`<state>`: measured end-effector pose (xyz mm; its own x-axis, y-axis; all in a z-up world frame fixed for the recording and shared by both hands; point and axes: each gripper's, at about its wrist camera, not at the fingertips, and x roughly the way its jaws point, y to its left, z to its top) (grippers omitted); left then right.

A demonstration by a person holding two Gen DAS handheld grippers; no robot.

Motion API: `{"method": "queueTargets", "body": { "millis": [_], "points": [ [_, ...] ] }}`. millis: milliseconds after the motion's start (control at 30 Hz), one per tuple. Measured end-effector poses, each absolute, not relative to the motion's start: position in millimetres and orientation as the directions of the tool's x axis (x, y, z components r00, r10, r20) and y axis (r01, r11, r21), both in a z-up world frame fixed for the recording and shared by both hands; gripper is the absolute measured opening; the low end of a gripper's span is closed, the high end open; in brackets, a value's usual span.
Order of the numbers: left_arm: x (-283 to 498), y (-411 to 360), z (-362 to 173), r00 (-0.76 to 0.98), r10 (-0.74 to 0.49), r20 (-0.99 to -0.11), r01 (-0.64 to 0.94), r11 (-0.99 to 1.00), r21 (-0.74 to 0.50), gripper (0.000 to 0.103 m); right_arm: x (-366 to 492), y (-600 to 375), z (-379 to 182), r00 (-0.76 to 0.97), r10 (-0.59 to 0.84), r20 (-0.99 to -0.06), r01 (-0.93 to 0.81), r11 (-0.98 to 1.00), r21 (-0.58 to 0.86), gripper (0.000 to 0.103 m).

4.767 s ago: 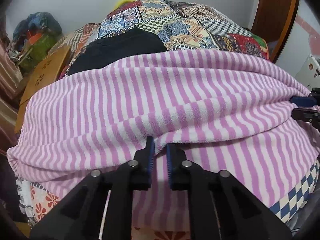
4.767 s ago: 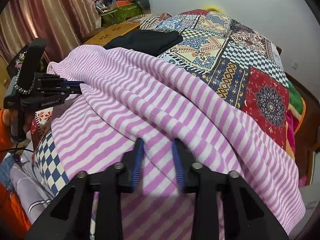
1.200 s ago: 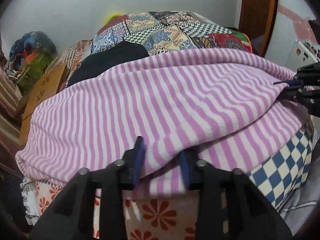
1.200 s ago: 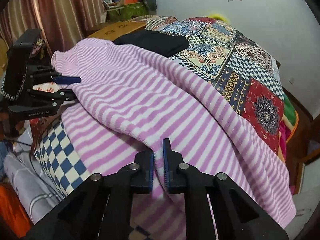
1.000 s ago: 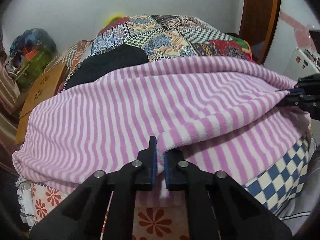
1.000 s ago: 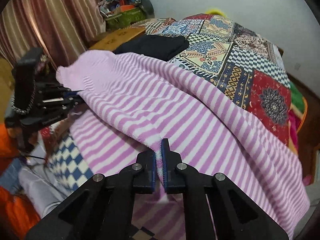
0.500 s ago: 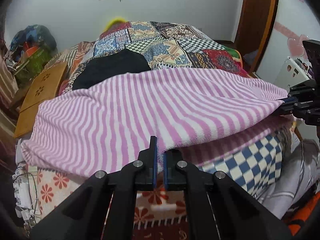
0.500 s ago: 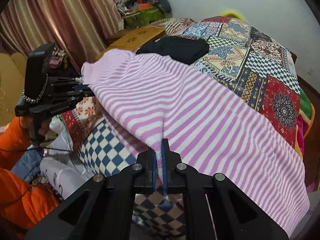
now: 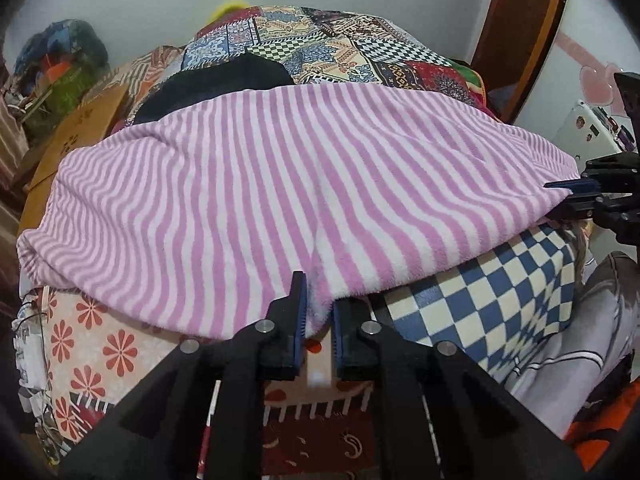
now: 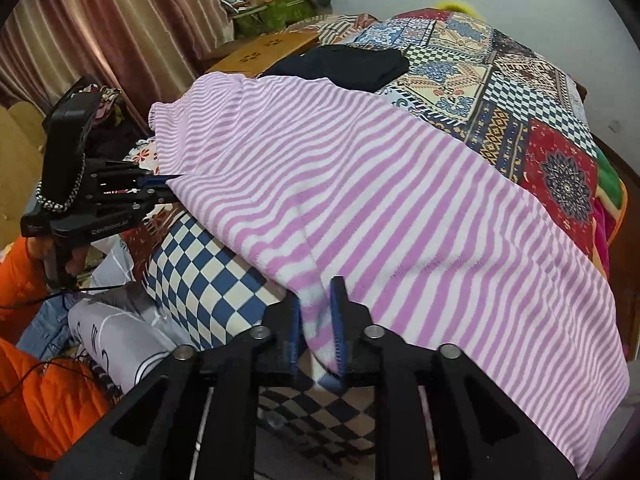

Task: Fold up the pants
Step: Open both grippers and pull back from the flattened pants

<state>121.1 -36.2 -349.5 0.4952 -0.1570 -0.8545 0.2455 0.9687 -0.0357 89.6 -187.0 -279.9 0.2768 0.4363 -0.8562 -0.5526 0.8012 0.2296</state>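
1. Since the frame half a second earlier, the near edge of the striped fleece pants (image 9: 288, 184) had been drawn back toward the foot of the bed, uncovering more of the blue-and-cream checkered sheet (image 9: 492, 292), and both grippers' jaws had eased a little apart.
2. The left gripper (image 9: 319, 322) had its fingers narrowly apart with the hem lying between them; whether they still pinched could not be told. The right gripper (image 10: 318, 332) looked likewise, a flap of hem hanging between slightly parted blades.
3. The pants lay spread across the patchwork quilt (image 10: 500, 80), their near edge overhanging the checkered sheet, held at two points along that edge.
4. Risks, as I judged them:
   - With the jaws this loose, the fleece could have slipped out of either gripper, dropping that side and skewing the fold.
   - Uneven pulling by the two hands would have dragged the cloth askew.
   - The far edge lay touching or just beside the black garment (image 10: 344, 66), so a further tug might have disturbed it.
5. Count: one pair of pants, two grippers, one black garment, one quilt, one checkered sheet.
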Motion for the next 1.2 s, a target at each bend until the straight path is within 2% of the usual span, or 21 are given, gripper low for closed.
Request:
{"method": "queueTargets", "body": {
  "millis": [100,167,533,633,733,1000,1200],
  "points": [
    [116.4,-35.2,-342.5,0.492,-0.162,-0.855,0.250,0.967,-0.039,0.021,85.9,-195.5,-273.8,0.305,0.419,-0.855,-0.534,0.819,0.211,0.027],
    [112.1,-36.0,-333.5,0.499,-0.168,-0.850,0.257,0.966,-0.041,0.027,83.9,-204.1,-268.2,0.329,0.419,-0.846,-0.517,0.830,0.210,0.029],
    [111.8,-53.7,-277.3,0.575,-0.198,-0.794,0.293,0.956,-0.026,0.032,77.3,-279.4,-238.2,0.483,0.343,-0.805,-0.358,0.917,0.176,0.034],
    [120.9,-61.6,-264.5,0.599,-0.196,-0.776,0.294,0.956,-0.015,0.040,76.7,-303.8,-233.8,0.525,0.309,-0.793,-0.299,0.939,0.169,0.040],
    [135.7,-70.3,-258.7,0.616,-0.183,-0.766,0.287,0.958,0.001,0.045,76.5,-333.9,-233.4,0.567,0.264,-0.780,-0.217,0.962,0.167,0.042],
    [199.9,-108.9,-274.9,0.574,-0.174,-0.800,0.279,0.960,-0.010,0.046,82.7,-429.8,-252.5,0.614,0.070,-0.786,0.051,0.990,0.128,0.042],
    [246.2,-145.2,-301.1,0.516,-0.184,-0.837,0.298,0.954,-0.026,0.046,98.8,-475.1,-282.6,0.573,-0.043,-0.819,0.165,0.984,0.063,0.043]
  ]
}}
